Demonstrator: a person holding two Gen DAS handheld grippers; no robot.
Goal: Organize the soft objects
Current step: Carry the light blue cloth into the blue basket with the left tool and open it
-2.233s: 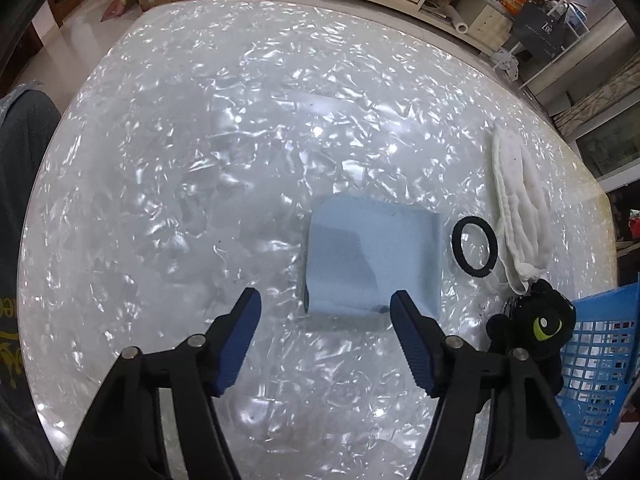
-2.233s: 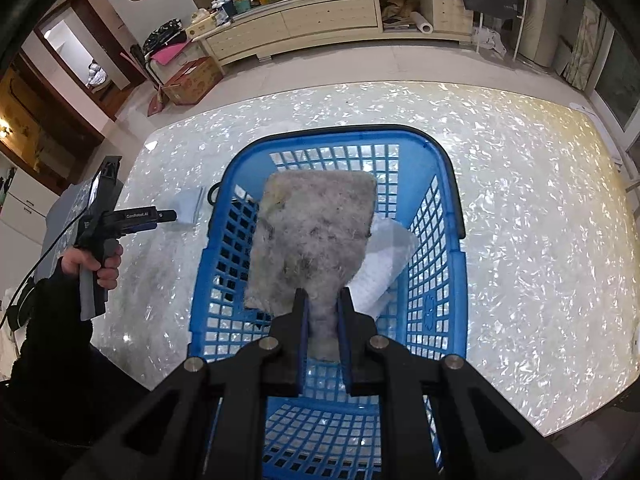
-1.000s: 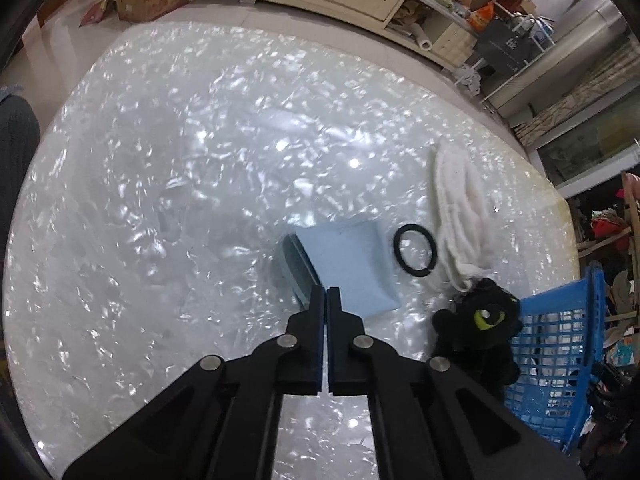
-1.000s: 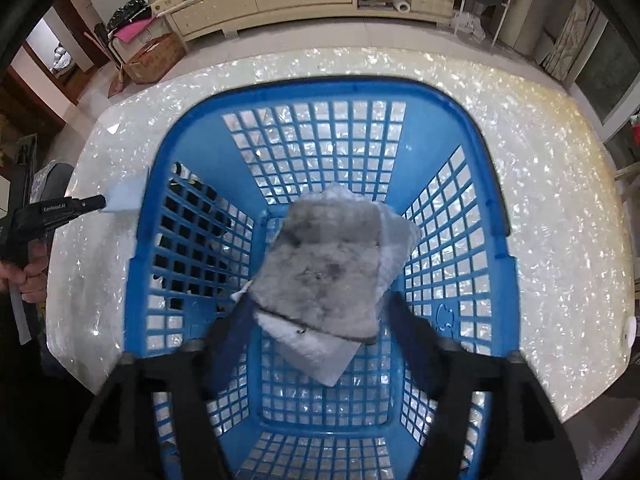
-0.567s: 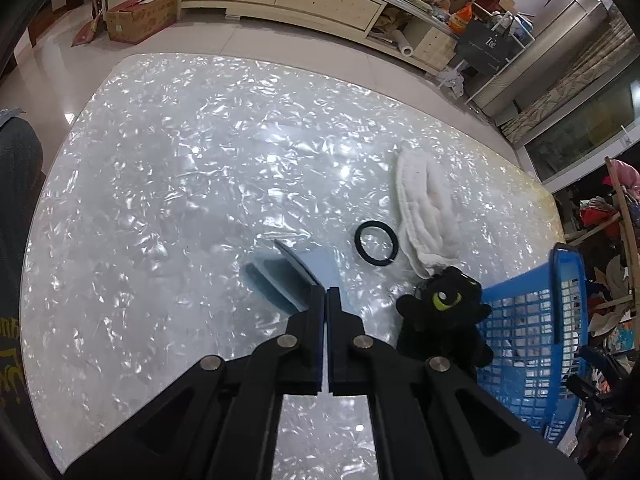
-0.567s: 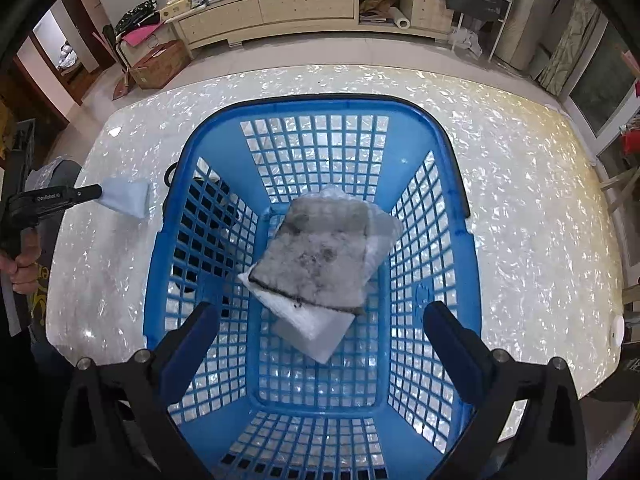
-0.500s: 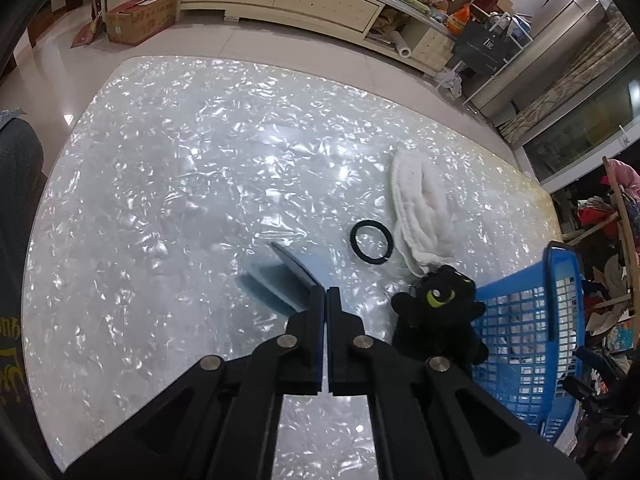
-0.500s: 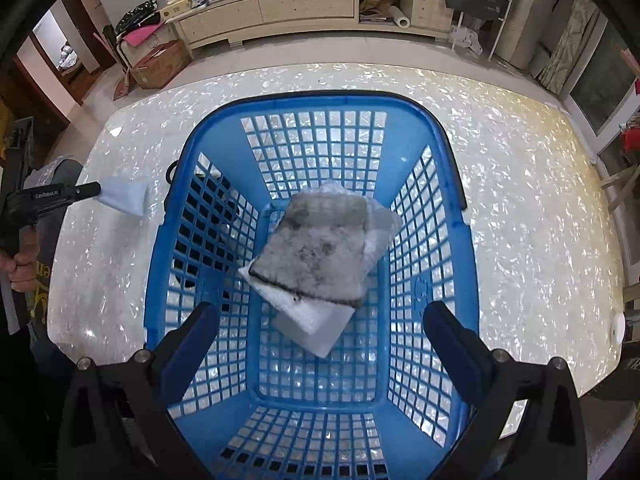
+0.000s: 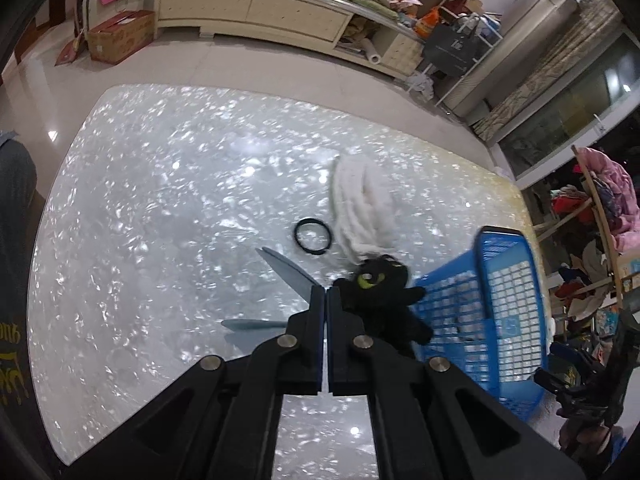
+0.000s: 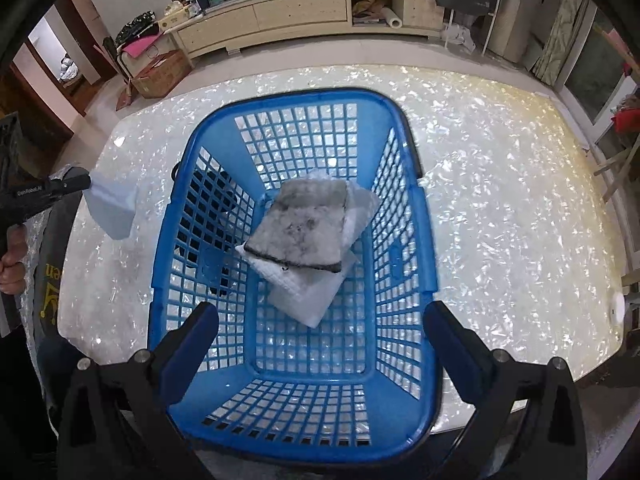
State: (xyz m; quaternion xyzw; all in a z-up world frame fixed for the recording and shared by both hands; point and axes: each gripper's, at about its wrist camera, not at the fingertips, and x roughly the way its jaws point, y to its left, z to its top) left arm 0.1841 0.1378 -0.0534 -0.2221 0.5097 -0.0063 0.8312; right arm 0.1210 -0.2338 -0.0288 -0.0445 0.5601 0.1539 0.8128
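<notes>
My left gripper (image 9: 325,294) is shut on a light blue cloth (image 9: 286,266), which hangs lifted above the pearly table (image 9: 160,200); the same cloth (image 10: 114,208) shows at the left of the right wrist view. A black plush toy (image 9: 380,284), a black ring (image 9: 313,236) and a white towel (image 9: 362,208) lie beside the blue basket (image 9: 508,300). My right gripper (image 10: 320,328) stands open above the basket (image 10: 404,128), nothing between its fingers. Inside the basket lies a grey fluffy cloth (image 10: 304,226) on a white cloth (image 10: 308,294).
The table's rounded edge (image 10: 580,344) runs close to the basket's right and front. A person's hand (image 10: 12,260) holds the left gripper at the left edge. Cabinets (image 9: 248,12) and clutter stand beyond the table.
The left gripper has risen with the blue cloth, pulling it off the table toward the basket. The right gripper has opened wide, released the grey cloth into the basket and drawn back.
</notes>
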